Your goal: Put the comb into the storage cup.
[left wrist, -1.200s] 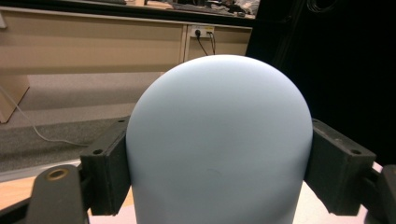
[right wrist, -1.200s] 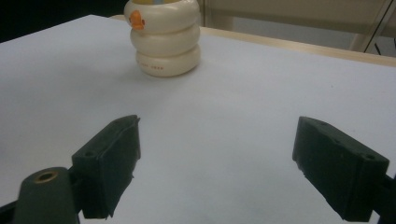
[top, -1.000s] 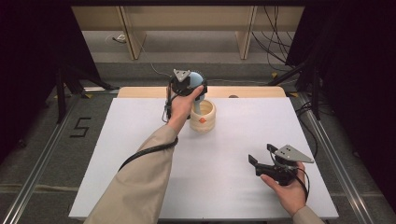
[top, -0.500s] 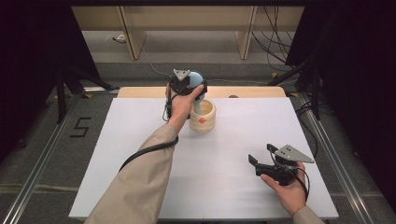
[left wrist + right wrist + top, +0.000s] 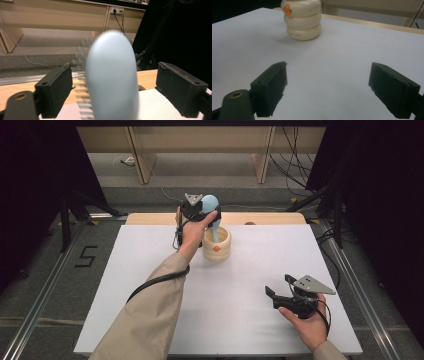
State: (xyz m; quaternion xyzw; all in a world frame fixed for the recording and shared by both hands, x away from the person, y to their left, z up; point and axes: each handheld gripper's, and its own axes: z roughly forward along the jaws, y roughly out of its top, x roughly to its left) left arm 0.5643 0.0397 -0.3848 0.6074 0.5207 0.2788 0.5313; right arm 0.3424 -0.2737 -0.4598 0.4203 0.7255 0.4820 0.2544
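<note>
Now, count it up: one pale blue spoon point(image 5: 212, 215), one cream holder point(image 5: 217, 245) stacked of three rounded rings with an orange mark on its side, and two grippers on the white table point(image 5: 150, 270). The spoon stands nearly upright in the holder at the far middle of the table, its long axis vertical, its rounded bowl end up and its handle down inside. The left gripper point(image 5: 200, 205) sits right at that bowl end, the left arm stretched far forward in a beige sleeve; in the left gripper view the spoon point(image 5: 112, 77) rises between the two black jaws with clear gaps either side, and those jaws have just been opening, so it's released. The right gripper point(image 5: 280, 287) hangs low over the near right table, jaws spread wide, with nothing between them.
</note>
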